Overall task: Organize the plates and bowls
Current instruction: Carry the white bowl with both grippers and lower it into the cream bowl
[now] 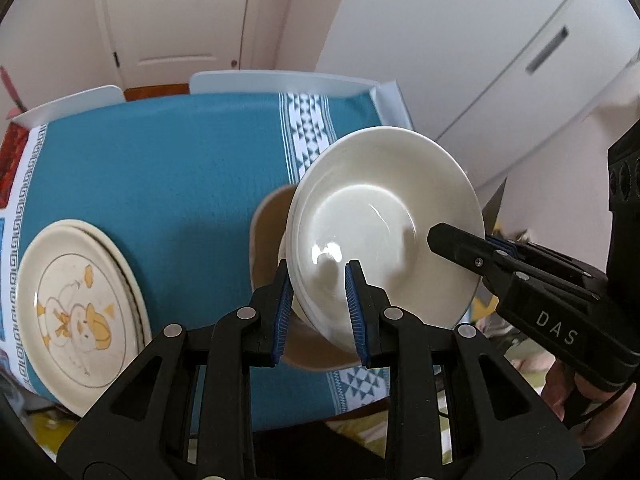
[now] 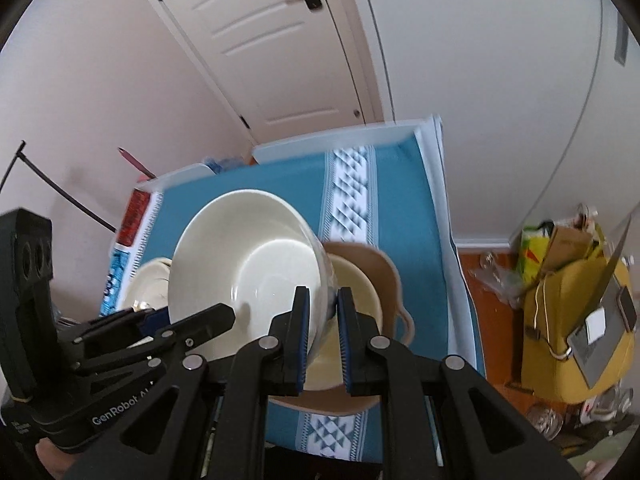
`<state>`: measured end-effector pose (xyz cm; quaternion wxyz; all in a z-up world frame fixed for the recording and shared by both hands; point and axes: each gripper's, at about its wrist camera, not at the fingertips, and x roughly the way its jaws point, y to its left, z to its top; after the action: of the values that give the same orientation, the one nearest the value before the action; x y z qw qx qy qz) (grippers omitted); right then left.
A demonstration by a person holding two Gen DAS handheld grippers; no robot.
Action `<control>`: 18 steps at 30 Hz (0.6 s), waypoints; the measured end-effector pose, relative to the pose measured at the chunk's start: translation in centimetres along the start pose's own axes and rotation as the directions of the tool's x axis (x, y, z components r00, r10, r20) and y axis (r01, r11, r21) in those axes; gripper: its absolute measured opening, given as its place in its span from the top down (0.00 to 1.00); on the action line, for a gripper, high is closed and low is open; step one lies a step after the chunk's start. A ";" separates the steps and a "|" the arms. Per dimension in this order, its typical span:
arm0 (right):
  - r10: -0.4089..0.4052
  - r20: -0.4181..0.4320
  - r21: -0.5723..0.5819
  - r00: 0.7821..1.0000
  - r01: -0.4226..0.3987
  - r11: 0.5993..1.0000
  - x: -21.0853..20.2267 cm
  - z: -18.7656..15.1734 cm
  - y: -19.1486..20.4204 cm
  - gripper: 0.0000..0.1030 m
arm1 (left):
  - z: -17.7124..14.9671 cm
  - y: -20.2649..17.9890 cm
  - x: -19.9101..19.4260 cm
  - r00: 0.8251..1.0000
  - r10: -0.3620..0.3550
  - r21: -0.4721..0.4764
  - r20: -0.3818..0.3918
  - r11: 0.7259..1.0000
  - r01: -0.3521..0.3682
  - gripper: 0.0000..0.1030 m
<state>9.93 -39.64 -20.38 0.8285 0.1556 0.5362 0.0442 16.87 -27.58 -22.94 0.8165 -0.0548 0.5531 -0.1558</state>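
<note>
1. bowl (image 1: 384, 224), cream white and tilted, held up between both tongs above the blue tablecloth (image 1: 160, 168).
2. left gripper (image 1: 320, 308) is pinching the bowl's near rim, one pad inside and one outside.
3. right gripper (image 2: 323, 336) is clamped on the opposite rim the same way, its blue pads pressed against the wall.
4. just beyond and below the tongs a tan bowl (image 2: 384, 280) sits on the cloth, partly hidden.
5. well to the left of the left gripper lies a stack of plates (image 1: 80, 312), the top one printed with a cartoon duck.
</note>
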 end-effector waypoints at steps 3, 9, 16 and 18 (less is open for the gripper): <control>0.001 -0.032 0.023 0.999 0.000 1.000 1.5 -0.6 -1.2 0.88 | -0.1 -0.6 1.2 0.999 0.039 0.038 -0.032 0.999 -0.038 0.77; -0.013 -0.065 0.032 0.998 0.015 0.999 2.5 -1.4 -1.8 0.88 | 0.5 -1.3 2.9 0.991 0.109 0.109 -0.081 0.989 -0.100 0.77; -0.039 -0.085 -0.003 0.996 0.039 0.999 3.3 -1.7 -1.7 0.88 | 0.9 -1.2 4.3 0.982 0.161 0.149 -0.102 0.978 -0.145 0.77; -0.055 -0.092 -0.018 0.994 0.054 0.998 3.5 -1.7 -1.6 0.88 | 0.9 -1.2 4.6 0.980 0.167 0.156 -0.105 0.976 -0.150 0.77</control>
<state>9.72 -39.92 -24.59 0.8050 0.1323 0.5774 0.0329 18.99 -30.28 -26.35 0.7942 0.0593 0.5899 -0.1334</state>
